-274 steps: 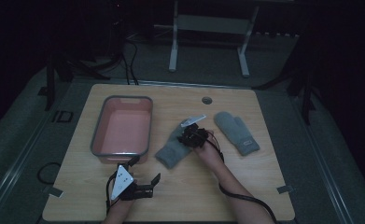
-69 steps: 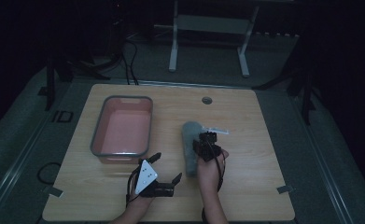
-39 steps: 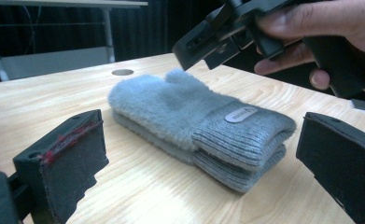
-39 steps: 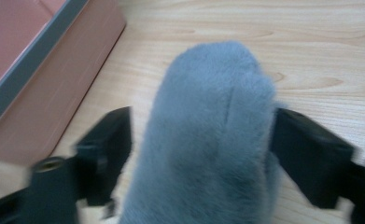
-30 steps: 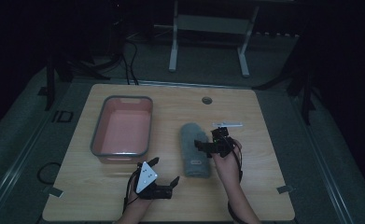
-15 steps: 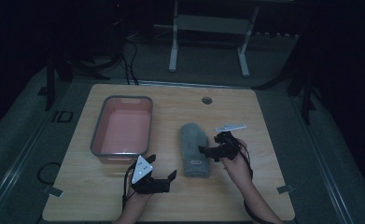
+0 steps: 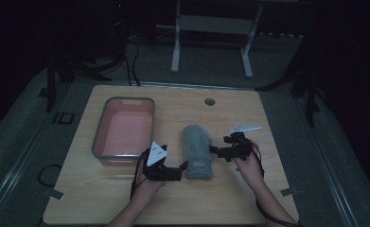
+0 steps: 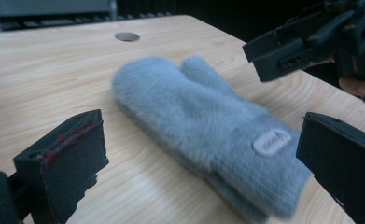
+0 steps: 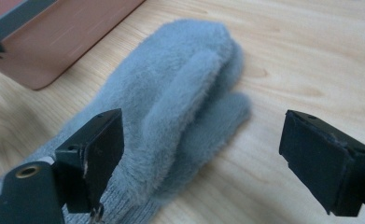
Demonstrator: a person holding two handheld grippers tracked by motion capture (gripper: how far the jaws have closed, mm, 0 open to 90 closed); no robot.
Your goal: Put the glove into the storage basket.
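The stacked grey mittens (image 7: pixel 196 151) lie lengthwise, fingertips toward frame top, cuffs near; the left gripper (image 7: pixel 182 167) and the right gripper (image 7: pixel 214 152) flank them, both gaping, empty, with bare wooden table (image 7: pixel 249 109) around.

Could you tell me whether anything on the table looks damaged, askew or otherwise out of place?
Little stands out. The grey mittens lie stacked, the lower one peeking out unevenly. One pad of the left hand-held gripper has a chipped, red-smeared edge. The pink tray sits square.
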